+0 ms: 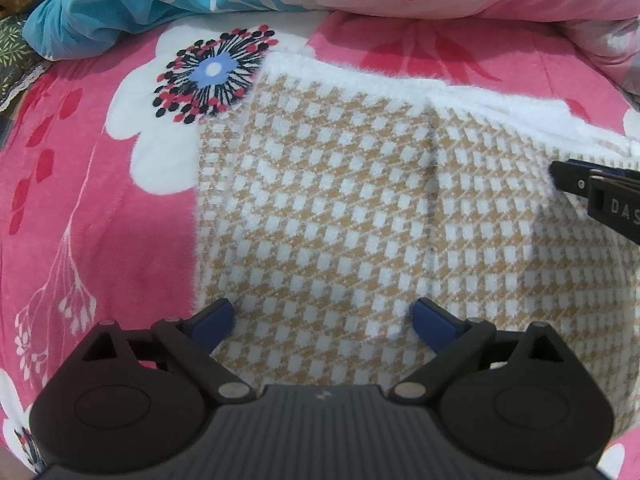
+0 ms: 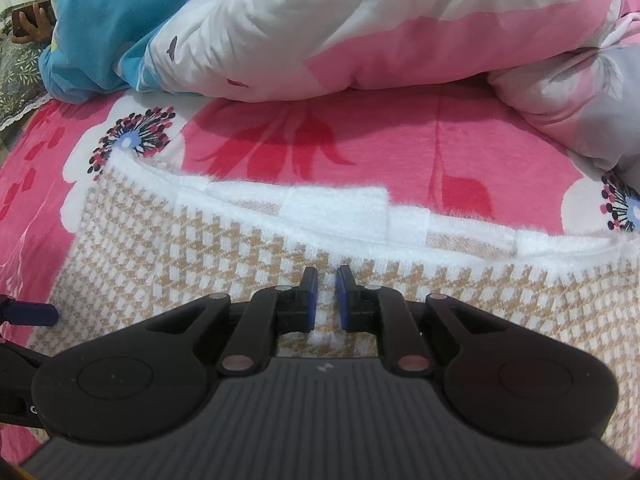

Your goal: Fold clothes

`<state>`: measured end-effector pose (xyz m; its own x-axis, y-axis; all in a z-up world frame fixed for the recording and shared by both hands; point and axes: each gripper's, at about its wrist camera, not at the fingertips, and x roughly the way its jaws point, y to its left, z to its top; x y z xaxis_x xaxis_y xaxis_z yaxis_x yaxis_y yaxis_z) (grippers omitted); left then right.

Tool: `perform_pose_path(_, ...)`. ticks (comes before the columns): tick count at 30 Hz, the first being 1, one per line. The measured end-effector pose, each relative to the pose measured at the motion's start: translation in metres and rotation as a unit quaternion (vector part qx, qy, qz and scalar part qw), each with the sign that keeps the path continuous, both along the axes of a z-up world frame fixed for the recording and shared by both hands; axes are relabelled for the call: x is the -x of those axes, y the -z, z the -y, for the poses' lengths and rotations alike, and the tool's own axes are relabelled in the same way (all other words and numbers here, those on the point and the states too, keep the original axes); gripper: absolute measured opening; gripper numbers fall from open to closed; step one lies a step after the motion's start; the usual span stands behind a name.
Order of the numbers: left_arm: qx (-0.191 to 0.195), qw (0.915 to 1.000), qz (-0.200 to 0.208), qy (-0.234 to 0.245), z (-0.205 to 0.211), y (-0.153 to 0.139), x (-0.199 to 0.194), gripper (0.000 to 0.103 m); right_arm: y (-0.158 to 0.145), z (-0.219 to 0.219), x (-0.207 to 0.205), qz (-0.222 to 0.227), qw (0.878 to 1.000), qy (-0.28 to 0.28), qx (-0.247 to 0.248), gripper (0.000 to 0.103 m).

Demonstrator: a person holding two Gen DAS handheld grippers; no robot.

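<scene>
A tan-and-white houndstooth knit garment (image 1: 340, 200) with a fluffy white trim (image 2: 336, 208) lies flat on a pink floral blanket (image 1: 100, 200). A fold seam runs down its middle. My left gripper (image 1: 322, 322) is open wide just above the garment's near left part, with nothing between its blue pads (image 1: 212, 320). My right gripper (image 2: 327, 300) hovers over the garment near the trim, its pads (image 2: 310, 300) only a narrow gap apart and holding nothing. The right gripper (image 1: 592, 192) also shows at the right edge of the left wrist view. One left fingertip (image 2: 28, 314) shows in the right wrist view.
A bulky white, pink and blue quilt (image 2: 340, 28) is heaped along the far side of the bed. A person lies at the far left, a hand holding a phone (image 2: 28, 20). A green patterned pillow (image 2: 16, 80) sits below them.
</scene>
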<state>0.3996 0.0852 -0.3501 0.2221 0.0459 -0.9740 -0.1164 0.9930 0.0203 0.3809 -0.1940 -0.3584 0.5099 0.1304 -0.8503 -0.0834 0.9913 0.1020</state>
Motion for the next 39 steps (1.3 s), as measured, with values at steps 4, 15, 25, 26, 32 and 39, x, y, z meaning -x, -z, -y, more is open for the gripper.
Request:
perform_pose_path(4, 0.016, 0.9998, 0.009, 0.004, -0.012, -0.007, 0.015, 0.098, 0.000, 0.001, -0.001, -0.002, 1.000, -0.005, -0.001, 0.010)
perform_pose_path(15, 0.114, 0.9931, 0.024, -0.015, -0.081, -0.010, 0.090, 0.090, -0.024, -0.003, -0.001, -0.001, 1.000, -0.015, -0.021, 0.013)
perform_pose_path(25, 0.233, 0.9692, 0.026, -0.077, -0.115, 0.021, 0.095, 0.065, -0.043, -0.092, -0.027, -0.070, 0.984, -0.089, -0.136, 0.035)
perform_pose_path(26, 0.245, 0.9659, 0.024, -0.081, -0.117, 0.026, 0.094, 0.063, -0.040, -0.102, -0.035, -0.079, 0.984, -0.084, -0.138, 0.041)
perform_pose_path(32, 0.310, 0.9442, 0.014, -0.111, -0.128, 0.049, 0.094, 0.062, -0.015, -0.151, -0.070, -0.140, 0.980, -0.072, -0.119, 0.055)
perform_pose_path(39, 0.342, 0.9359, 0.013, -0.083, -0.116, 0.054, 0.095, 0.049, 0.003, -0.187, -0.080, -0.180, 0.979, -0.073, -0.061, 0.081)
